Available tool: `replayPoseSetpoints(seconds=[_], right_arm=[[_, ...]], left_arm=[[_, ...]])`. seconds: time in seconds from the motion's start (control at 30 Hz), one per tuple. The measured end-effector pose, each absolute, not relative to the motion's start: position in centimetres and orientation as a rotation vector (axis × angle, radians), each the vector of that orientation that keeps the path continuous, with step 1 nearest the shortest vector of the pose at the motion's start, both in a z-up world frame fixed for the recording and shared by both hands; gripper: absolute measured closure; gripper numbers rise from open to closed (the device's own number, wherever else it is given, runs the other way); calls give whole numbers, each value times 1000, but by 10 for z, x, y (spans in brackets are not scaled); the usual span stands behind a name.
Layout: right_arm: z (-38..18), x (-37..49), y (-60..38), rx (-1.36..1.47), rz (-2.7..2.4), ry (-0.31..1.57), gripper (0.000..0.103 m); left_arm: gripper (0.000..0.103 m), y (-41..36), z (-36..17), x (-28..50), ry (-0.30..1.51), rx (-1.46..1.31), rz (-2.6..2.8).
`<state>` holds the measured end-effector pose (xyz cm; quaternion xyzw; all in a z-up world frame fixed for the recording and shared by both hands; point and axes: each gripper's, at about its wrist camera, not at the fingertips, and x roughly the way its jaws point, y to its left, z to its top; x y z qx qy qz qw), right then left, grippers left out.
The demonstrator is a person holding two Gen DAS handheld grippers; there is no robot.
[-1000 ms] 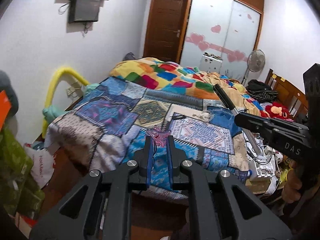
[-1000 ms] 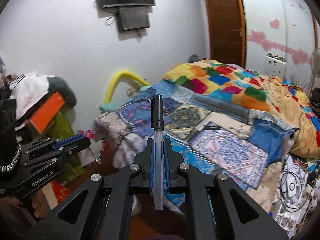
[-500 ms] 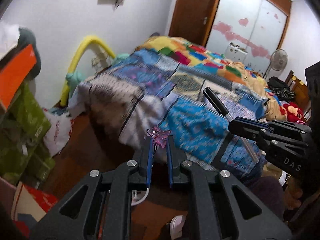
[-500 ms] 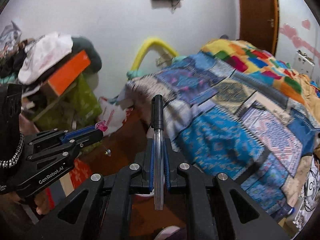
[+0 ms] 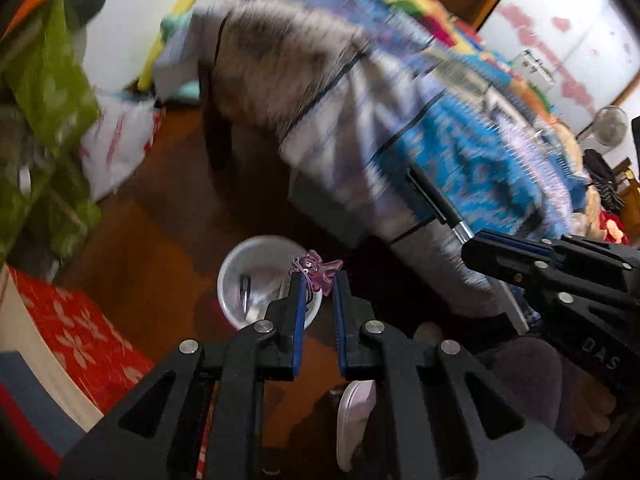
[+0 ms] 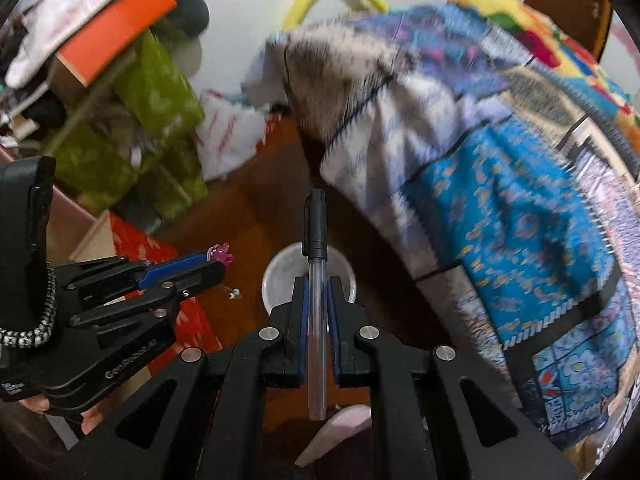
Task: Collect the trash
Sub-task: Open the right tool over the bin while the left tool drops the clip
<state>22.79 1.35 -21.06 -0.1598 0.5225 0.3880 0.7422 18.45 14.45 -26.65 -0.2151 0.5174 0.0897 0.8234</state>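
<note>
My left gripper is shut on a small purple plastic trinket, which sticks out above its fingertips; the same trinket shows at that gripper's tip in the right wrist view. My right gripper is shut on a clear pen with a black cap, also seen as the pen at right. Both point steeply down over a white round bin on the brown floor, the bin lying just behind the pen. A few small items lie inside it.
The bed with its patchwork quilt fills the right side. Green bags and an orange box pile up at left. A red patterned box sits on the floor near the bin. A pale slipper lies below the grippers.
Both grippers have dropped and tipped downward from looking across the bed to looking at the floor. The white bin has come into view beneath them. Both keep their grip.
</note>
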Motion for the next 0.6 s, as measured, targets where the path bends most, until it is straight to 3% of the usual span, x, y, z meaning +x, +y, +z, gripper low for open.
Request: replayPoseSetpoints(seconds=[0.27,0.5,0.53,0.6], right_arm=[[-269,246,42,-362,883,1337,95],[-283,261,65,-333,955,1394,94],[-284,264,67,-319,958,1412,93],[-288,267,67,-309,950,1436,76]], left_arm=[[91,160,-322,196,1234,-513,218],[89,174,-330,207,1257,-588,213],[86,175,-330,210,1266,-581,216],[76,174,-329,212,1275,-551,235]])
